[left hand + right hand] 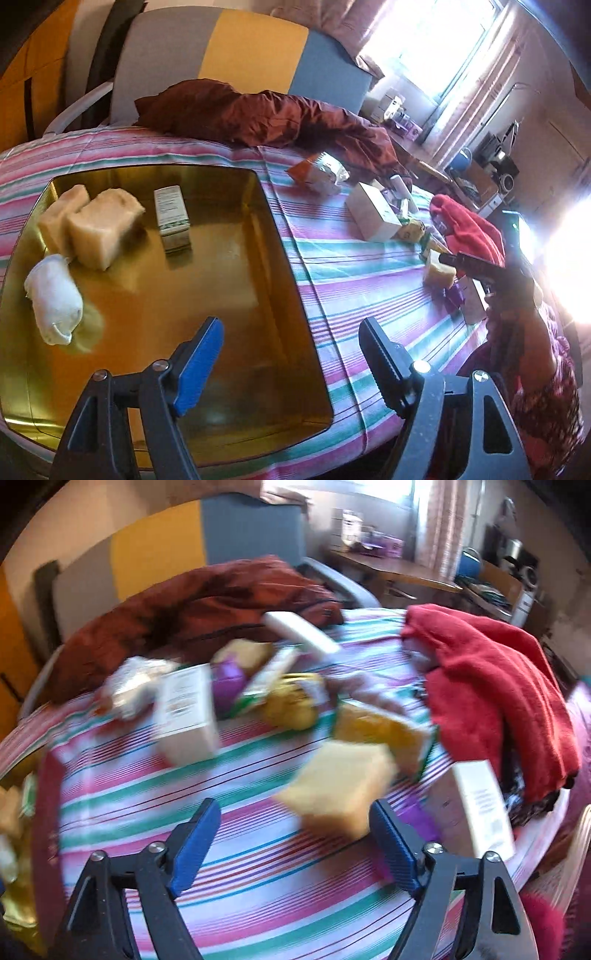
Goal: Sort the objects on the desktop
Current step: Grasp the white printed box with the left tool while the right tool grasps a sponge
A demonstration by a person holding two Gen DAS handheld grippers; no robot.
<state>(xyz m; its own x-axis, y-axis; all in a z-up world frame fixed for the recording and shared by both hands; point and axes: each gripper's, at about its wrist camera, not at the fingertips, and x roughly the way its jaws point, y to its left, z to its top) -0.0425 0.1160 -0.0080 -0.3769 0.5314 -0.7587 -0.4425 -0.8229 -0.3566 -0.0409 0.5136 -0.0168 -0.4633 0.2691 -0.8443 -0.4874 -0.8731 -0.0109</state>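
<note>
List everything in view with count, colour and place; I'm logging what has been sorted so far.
tray: 1, gold, on striped cloth
sponges: 2, beige, in tray
small box: 1, white and green, in tray
white roll: 1, in tray
loose sponge: 1, yellow, on cloth near right gripper
red towel: 1, table's right edge
brown cloth: 1, far side
left gripper: open, over tray
right gripper: open, empty
</note>
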